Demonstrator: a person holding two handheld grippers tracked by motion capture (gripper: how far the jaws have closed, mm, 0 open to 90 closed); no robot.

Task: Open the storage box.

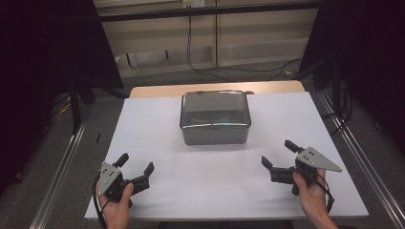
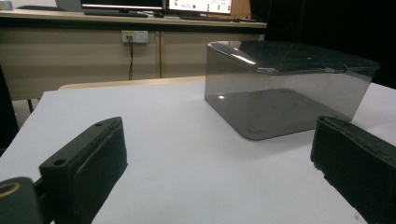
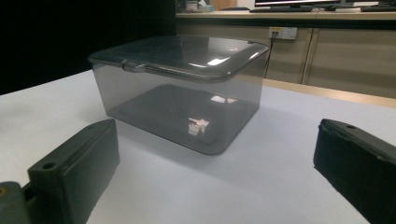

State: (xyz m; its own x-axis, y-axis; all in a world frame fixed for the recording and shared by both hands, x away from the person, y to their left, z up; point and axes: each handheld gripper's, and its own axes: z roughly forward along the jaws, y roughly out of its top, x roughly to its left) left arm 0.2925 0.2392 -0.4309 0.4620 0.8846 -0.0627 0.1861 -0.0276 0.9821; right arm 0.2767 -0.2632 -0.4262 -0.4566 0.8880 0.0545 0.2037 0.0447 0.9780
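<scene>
A white sheet covers the desk point(image 1: 157, 138), which stands in a dim room with pale cabinets, a wall socket and trailing cables behind it. In the middle of the sheet, toward the far edge, sits a smoky see-through box point(image 1: 215, 117) with its lid point(image 1: 214, 108) pressed on; the lid's rim and a small tab at its front edge stand out in the right gripper view point(image 3: 132, 66). The box looks empty, though the tinted walls make that hard to confirm.

Nothing appears to have been done yet, as far as the work can be judged: the lid is on, the box sits squarely on the desk, and nothing touches it. Reaching in, taking hold of the box or its lid, and whatever follows are all left to do.

The left hand-held gripper point(image 1: 137, 166) rests near the front left corner of the sheet, jaws spread wide and holding nothing. The right hand-held gripper point(image 1: 278, 154) sits near the front right, likewise spread and empty. The box lies ahead of and between them, well apart from both. From the left hand-held gripper it shows ahead and to the right point(image 2: 285, 93); from the right one, ahead and to the left point(image 3: 180, 93).
</scene>
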